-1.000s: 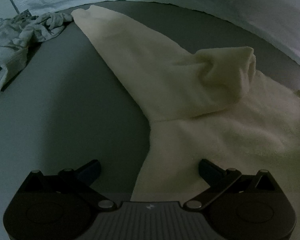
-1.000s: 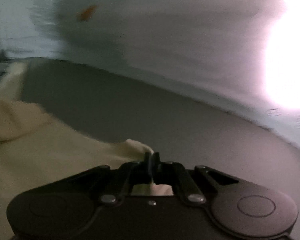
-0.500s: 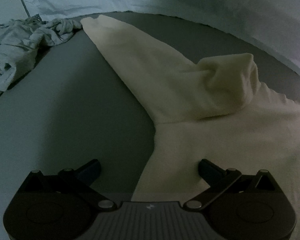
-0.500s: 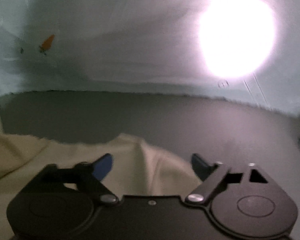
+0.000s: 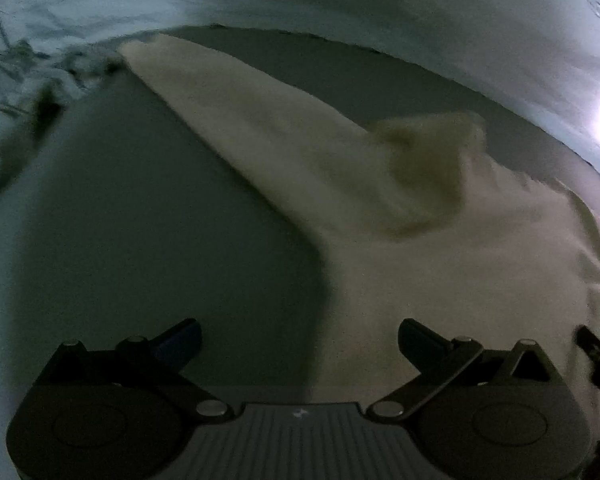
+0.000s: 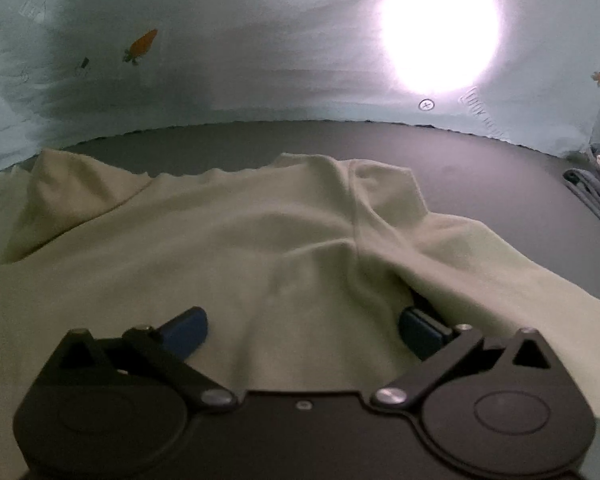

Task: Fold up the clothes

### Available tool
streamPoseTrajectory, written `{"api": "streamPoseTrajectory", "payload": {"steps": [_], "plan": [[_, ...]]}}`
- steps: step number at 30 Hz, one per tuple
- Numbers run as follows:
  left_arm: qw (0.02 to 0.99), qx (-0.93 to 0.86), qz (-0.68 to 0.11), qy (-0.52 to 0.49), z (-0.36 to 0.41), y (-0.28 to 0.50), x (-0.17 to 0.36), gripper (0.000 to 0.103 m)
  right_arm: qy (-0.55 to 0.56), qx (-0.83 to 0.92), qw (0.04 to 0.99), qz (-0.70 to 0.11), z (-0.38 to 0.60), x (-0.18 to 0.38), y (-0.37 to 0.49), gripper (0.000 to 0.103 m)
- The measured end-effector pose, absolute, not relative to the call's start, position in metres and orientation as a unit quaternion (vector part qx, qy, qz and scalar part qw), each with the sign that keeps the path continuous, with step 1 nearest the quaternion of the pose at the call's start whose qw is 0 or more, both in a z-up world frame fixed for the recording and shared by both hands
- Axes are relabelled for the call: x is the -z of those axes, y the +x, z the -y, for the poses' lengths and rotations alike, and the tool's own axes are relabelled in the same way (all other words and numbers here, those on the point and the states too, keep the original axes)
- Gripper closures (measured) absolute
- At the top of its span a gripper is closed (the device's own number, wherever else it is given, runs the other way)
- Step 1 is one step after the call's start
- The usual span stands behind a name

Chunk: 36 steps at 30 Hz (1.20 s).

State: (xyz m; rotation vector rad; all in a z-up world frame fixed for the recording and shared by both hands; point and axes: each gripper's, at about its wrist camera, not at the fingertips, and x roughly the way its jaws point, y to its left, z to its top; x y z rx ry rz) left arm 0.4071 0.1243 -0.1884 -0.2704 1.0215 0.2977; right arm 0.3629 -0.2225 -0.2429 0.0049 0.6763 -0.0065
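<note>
opening wide over the cream garment (image 6: 236, 248), right hand-held gripper (image 6: 302, 332) pinches nothing; a ridge apparently drapes one finger and may snag. left hand-held gripper (image 5: 300, 342) spread, empty.

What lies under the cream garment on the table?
The cream garment lies on a dark grey table, bare around it. Whether anything else sits beneath the cloth cannot be seen: its folds cover that area.
</note>
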Motion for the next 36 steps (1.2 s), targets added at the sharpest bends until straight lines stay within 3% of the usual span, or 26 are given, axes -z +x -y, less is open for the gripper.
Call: {"api": "streamPoseTrajectory", "payload": {"steps": [5, 15, 18, 21, 23, 25, 30, 36], "plan": [[0.87, -0.17, -0.449, -0.112, -0.19, 0.432, 0.182, 0.0, 0.0, 0.007, 0.944, -0.329, 0.221, 0.241, 0.359, 0.0], [0.877, -0.246, -0.373, -0.174, -0.324, 0.55, 0.197, 0.002, 0.0, 0.014, 0.944, -0.329, 0.219, 0.241, 0.362, 0.0], [0.873, -0.268, -0.367, -0.178, -0.337, 0.578, 0.206, 0.013, 0.001, 0.018, 0.944, -0.33, 0.218, 0.241, 0.363, 0.0], [0.876, -0.287, -0.358, -0.149, -0.336, 0.595, 0.209, 0.033, 0.001, 0.02, 0.944, -0.33, 0.218, 0.241, 0.364, 0.0], [0.879, -0.284, -0.356, -0.142, -0.334, 0.601, 0.211, 0.074, 0.002, 0.02, 0.944, -0.33, 0.218, 0.241, 0.365, 0.0], [0.883, -0.281, -0.344, -0.153, -0.332, 0.599, 0.208, 0.099, 0.003, 0.019, 0.944, -0.33, 0.219, 0.241, 0.365, 0.0], [0.896, -0.306, -0.292, -0.136, -0.31, 0.564, 0.173, 0.099, 0.005, 0.017, 0.944, -0.33, 0.221, 0.242, 0.366, 0.0], [0.891, -0.394, -0.22, -0.048, -0.264, 0.468, 0.107, 0.099, 0.006, 0.015, 0.944, -0.33, 0.221, 0.242, 0.366, 0.0]]}}
